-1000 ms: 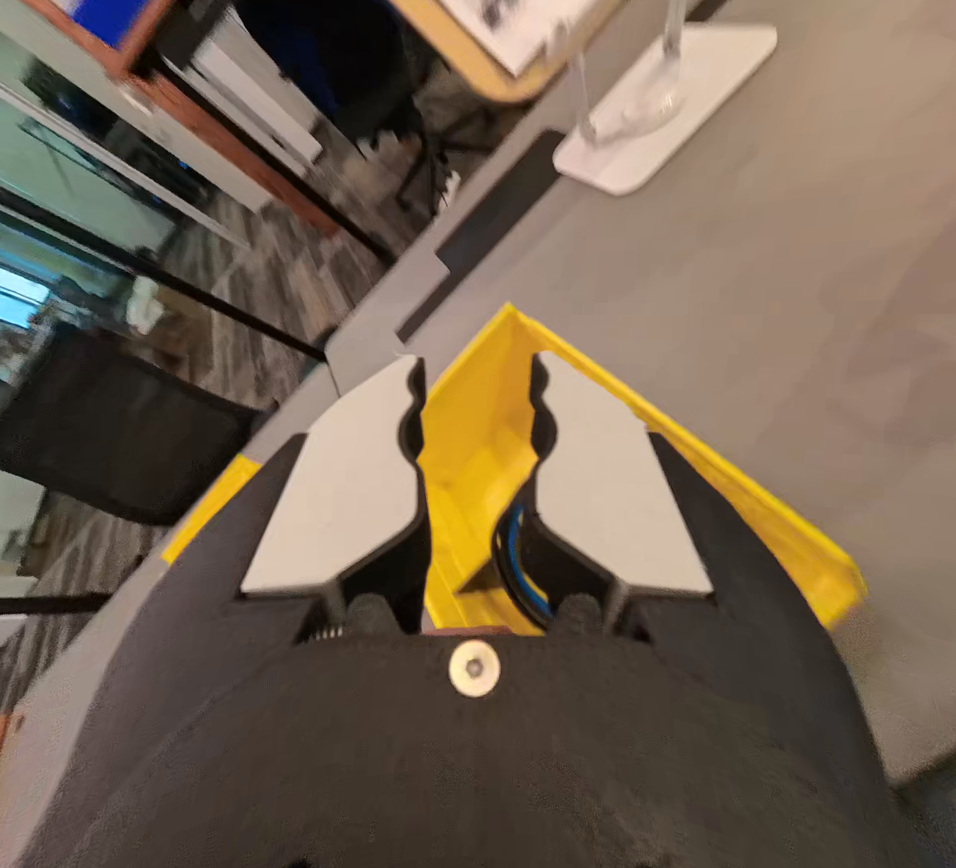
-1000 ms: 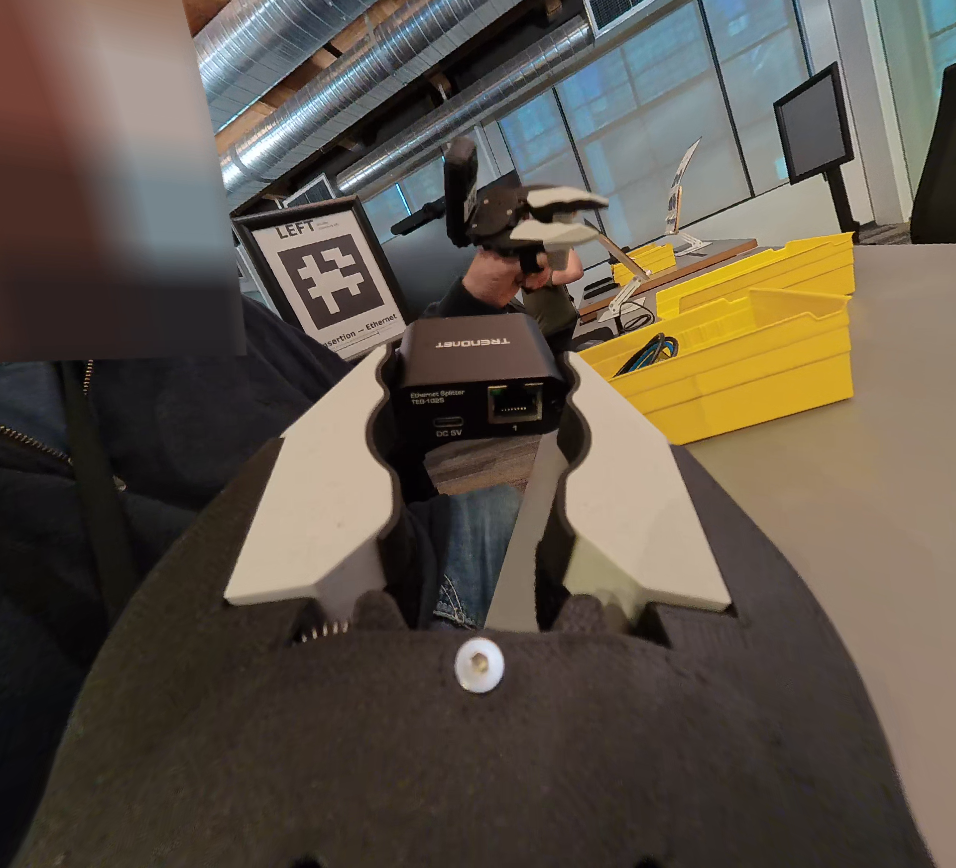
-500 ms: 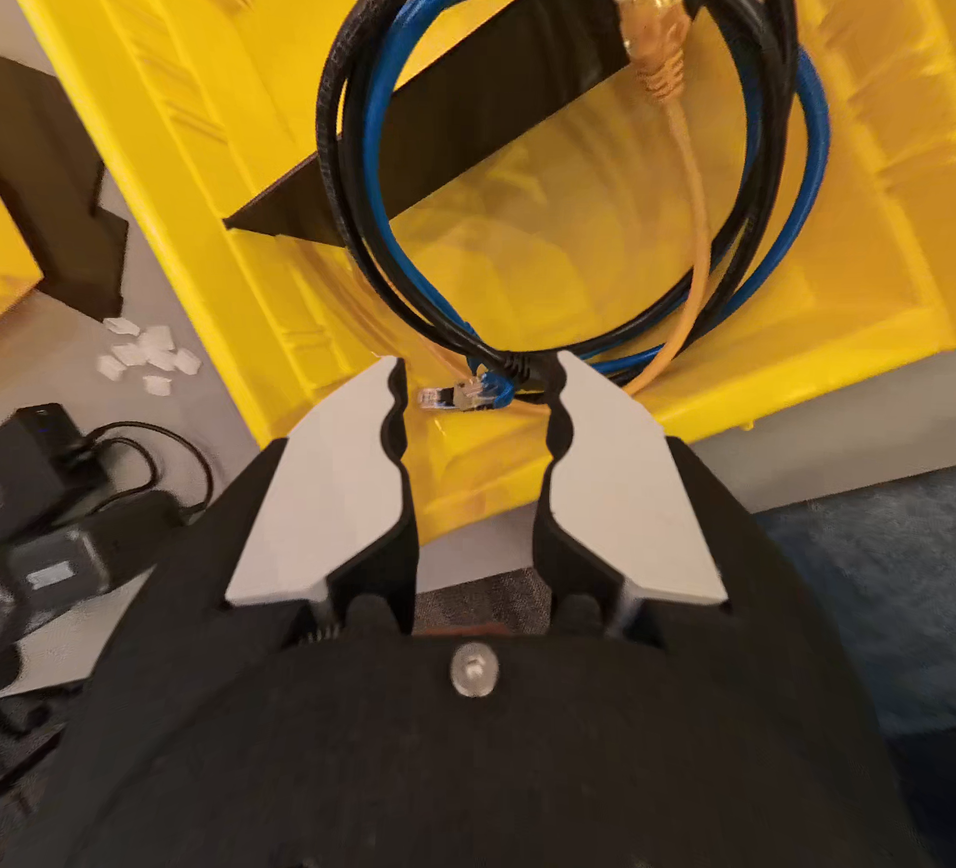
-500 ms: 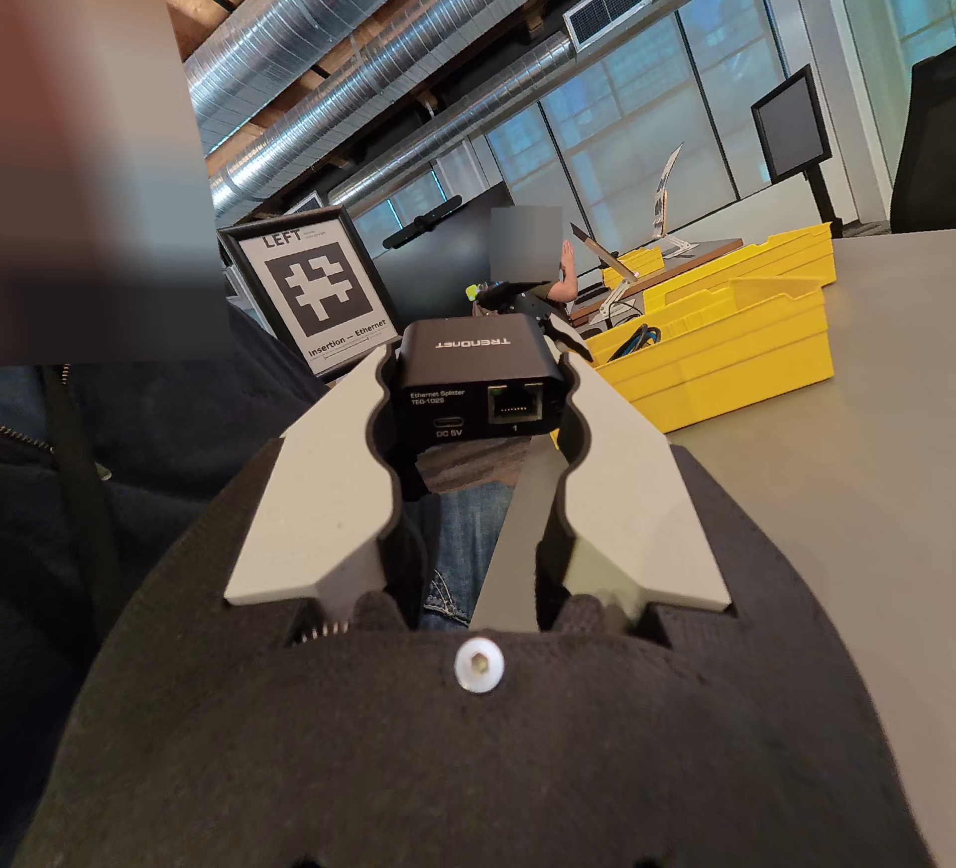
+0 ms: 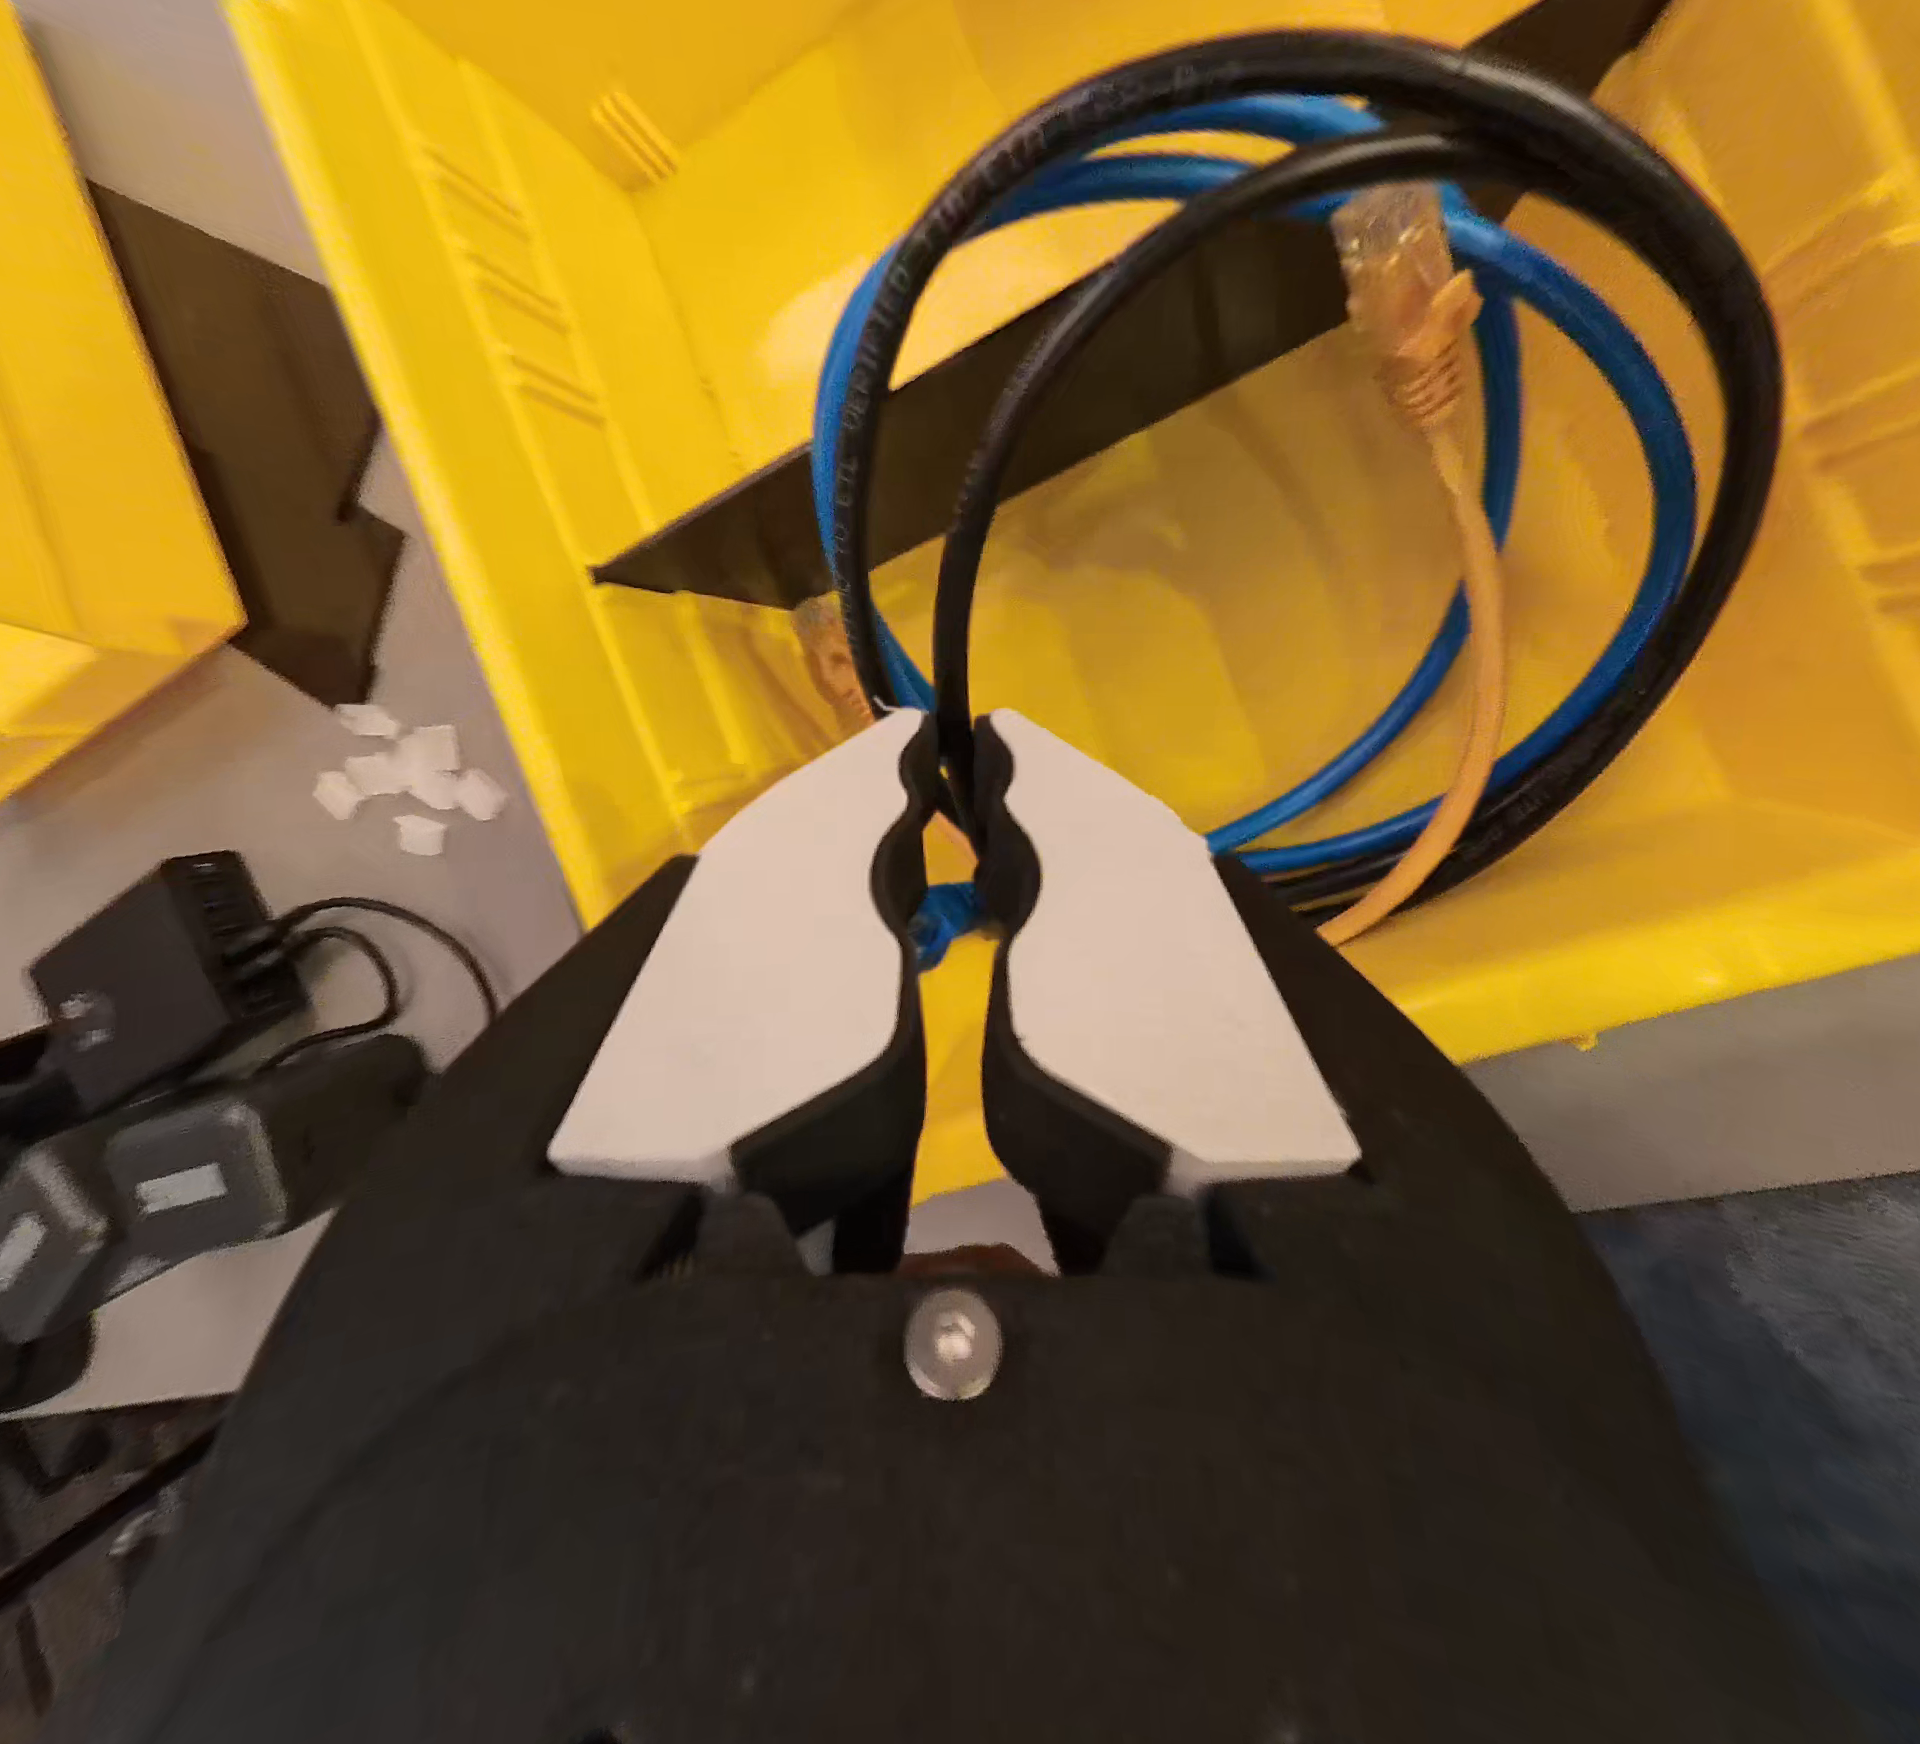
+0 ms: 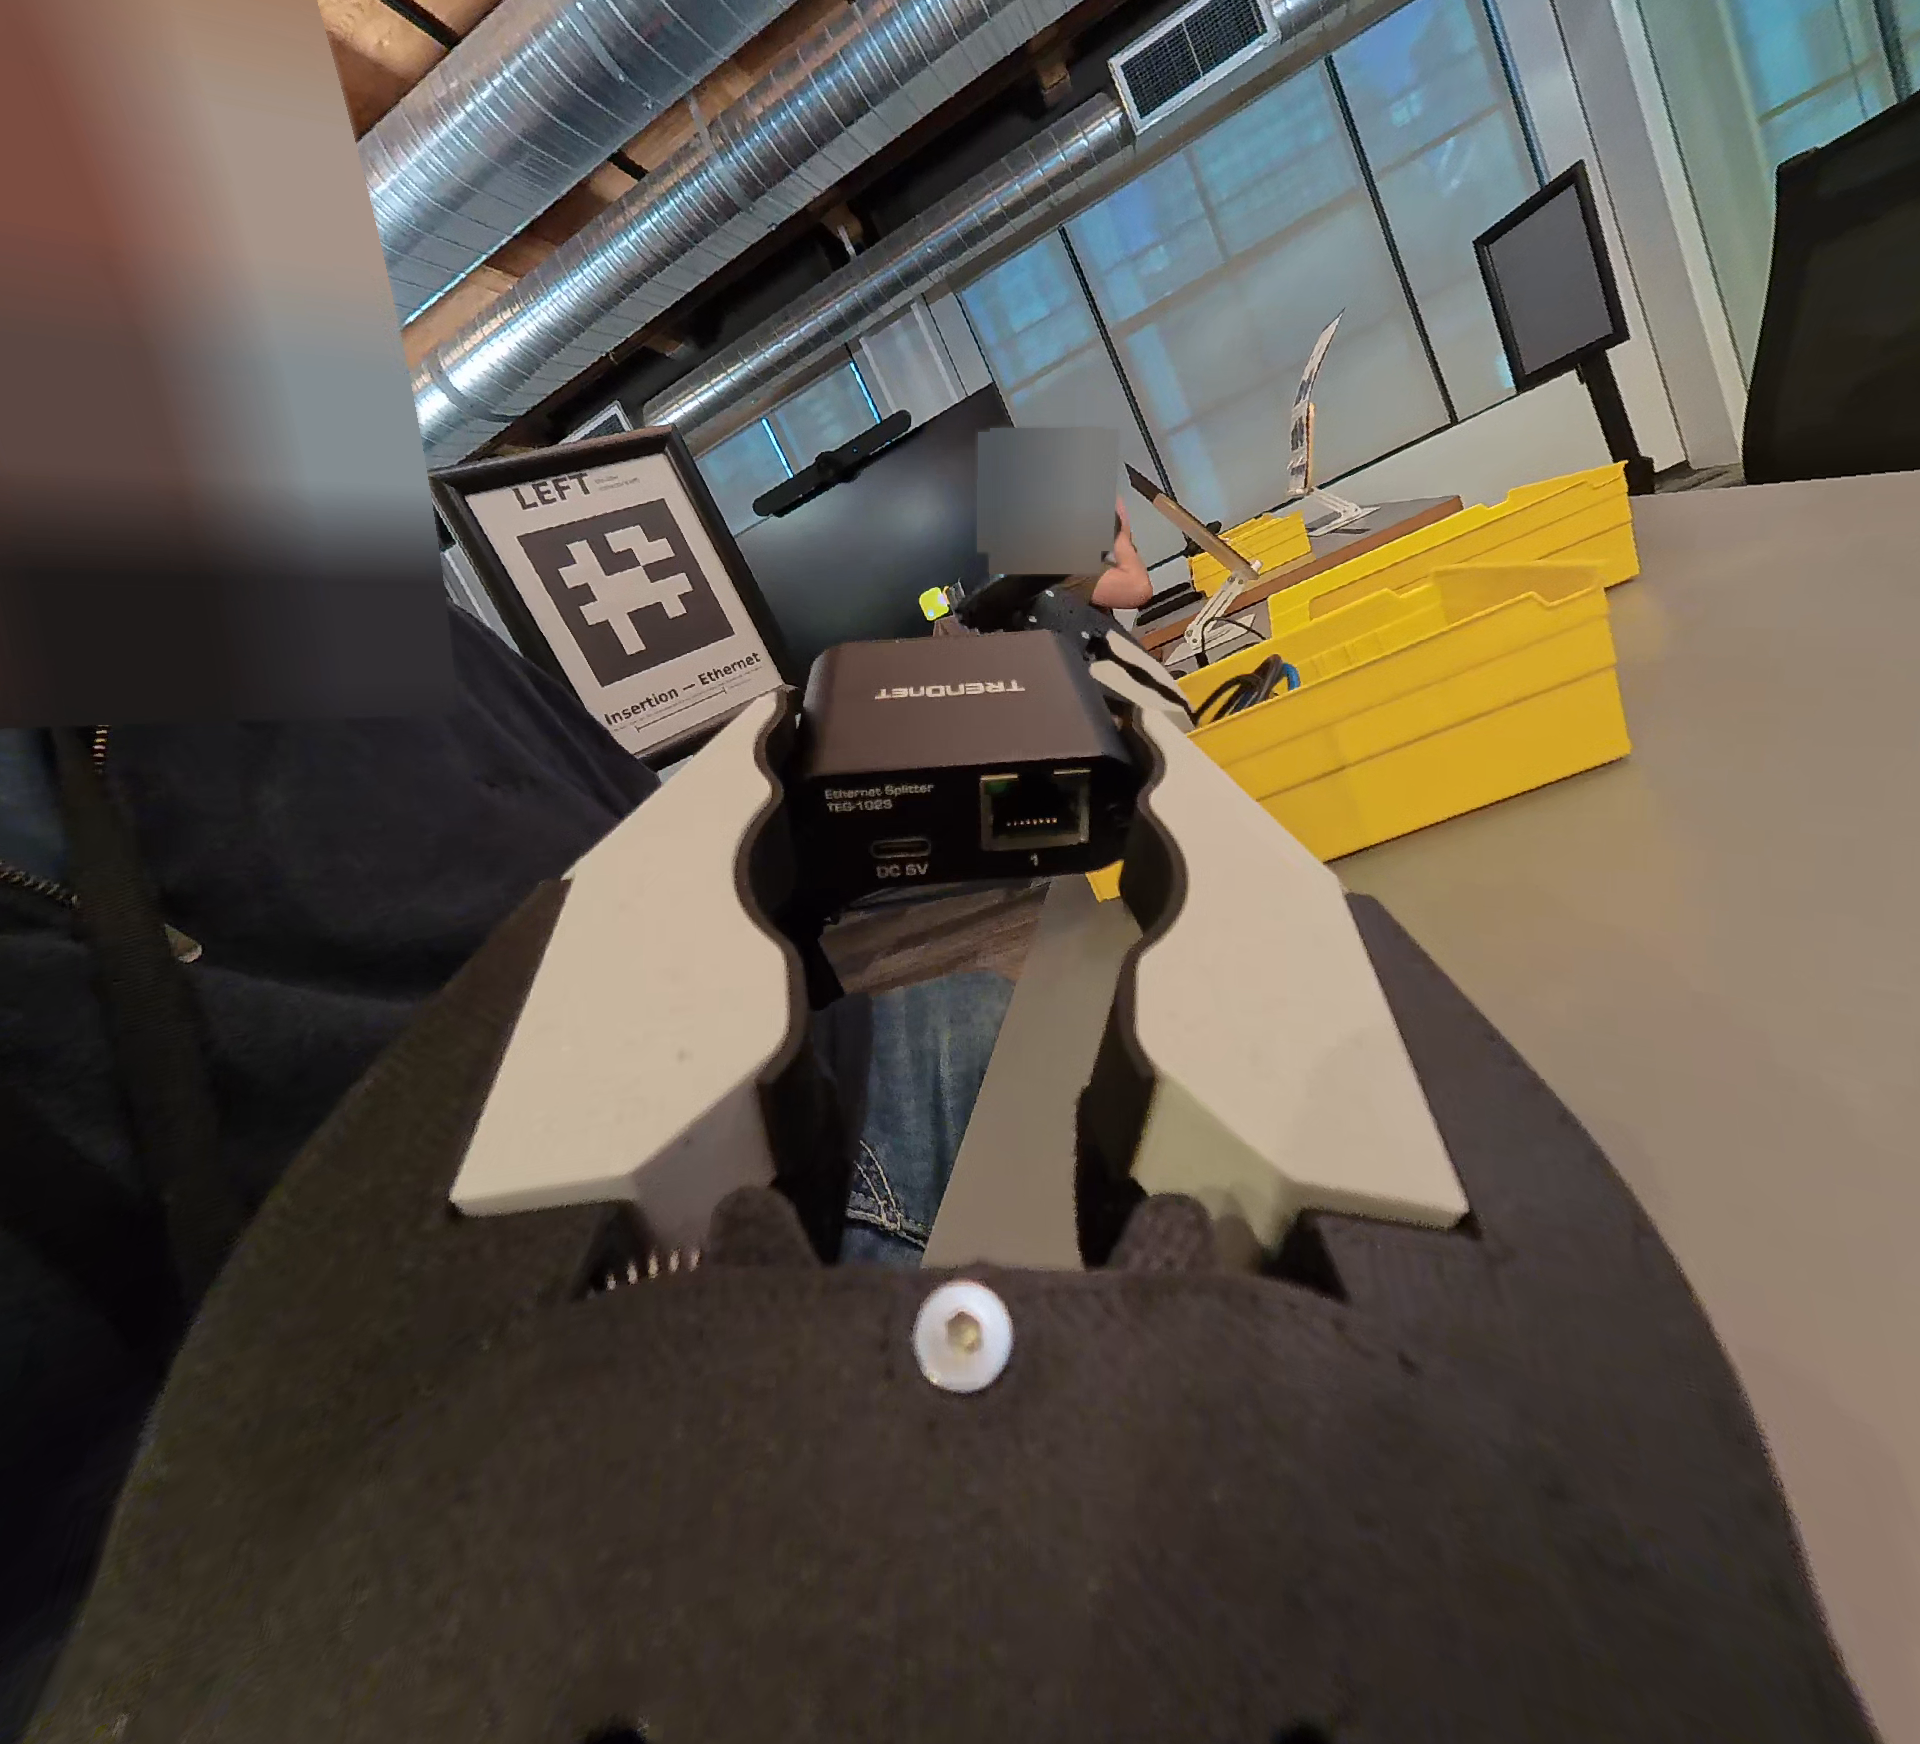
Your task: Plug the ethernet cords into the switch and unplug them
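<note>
Here the left gripper [image 5: 951, 759] pinches the black cord [image 5: 1621, 167] at its tips, coils ahead in the yellow bin [image 5: 499, 260]; it should lift slowly, untangling. The right gripper [image 6: 961, 759] clamps the switch [image 6: 951, 764], port facing back.

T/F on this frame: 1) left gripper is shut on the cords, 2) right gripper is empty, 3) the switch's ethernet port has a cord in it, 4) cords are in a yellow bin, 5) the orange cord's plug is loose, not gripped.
1. True. The left gripper is closed on the cords, pinching the black cord at the fingertips.
2. False. The right gripper holds the black switch.
3. False. The ethernet port is empty.
4. True. The coil sits in the yellow bin.
5. True. The orange plug hangs free in the coil.
</note>
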`<state>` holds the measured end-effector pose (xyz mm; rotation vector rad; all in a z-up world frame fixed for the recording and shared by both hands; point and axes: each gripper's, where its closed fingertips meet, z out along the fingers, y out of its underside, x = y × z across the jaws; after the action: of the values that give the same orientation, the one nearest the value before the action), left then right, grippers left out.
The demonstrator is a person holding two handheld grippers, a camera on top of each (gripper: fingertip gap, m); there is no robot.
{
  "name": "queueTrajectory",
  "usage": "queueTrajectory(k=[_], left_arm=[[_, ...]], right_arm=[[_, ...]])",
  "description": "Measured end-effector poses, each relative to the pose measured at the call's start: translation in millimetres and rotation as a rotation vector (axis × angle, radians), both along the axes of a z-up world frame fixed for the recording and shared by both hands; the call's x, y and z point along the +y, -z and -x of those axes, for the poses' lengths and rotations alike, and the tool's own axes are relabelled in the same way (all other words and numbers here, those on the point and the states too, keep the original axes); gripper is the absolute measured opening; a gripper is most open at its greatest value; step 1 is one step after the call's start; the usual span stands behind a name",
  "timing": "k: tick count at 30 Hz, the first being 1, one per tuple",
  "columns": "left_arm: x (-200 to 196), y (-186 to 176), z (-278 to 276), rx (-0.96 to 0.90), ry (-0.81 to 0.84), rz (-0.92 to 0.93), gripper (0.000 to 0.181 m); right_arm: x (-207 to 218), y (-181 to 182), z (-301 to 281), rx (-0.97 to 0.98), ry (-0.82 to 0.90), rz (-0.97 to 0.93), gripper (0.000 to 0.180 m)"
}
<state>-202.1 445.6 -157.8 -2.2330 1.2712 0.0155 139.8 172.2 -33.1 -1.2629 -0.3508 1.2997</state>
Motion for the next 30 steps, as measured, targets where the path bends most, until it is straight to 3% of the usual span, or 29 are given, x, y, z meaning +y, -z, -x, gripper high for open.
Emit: queueTrajectory(k=[12,20,24,30], left_arm=[[3.5,-108.3,-18.3,-0.023,0.142,-0.424,0.005],[-0.6,-204.9,-35.7,-0.192,0.145,-0.694,0.006],[-4.0,-225.2,-50.2,-0.152,0.183,-0.765,0.006],[6.1,-246.8,-29.6,-0.210,0.095,-0.813,0.006]], right_arm=[[0.1,0.4,2.4,-0.016,0.005,0.000,0.061],[-0.8,-1.6,-2.3,-0.023,0.025,-0.009,0.061],[-2.7,-2.9,-4.4,-0.027,0.036,-0.015,0.061],[-7.0,-3.3,-8.0,-0.029,0.048,-0.021,0.061]])
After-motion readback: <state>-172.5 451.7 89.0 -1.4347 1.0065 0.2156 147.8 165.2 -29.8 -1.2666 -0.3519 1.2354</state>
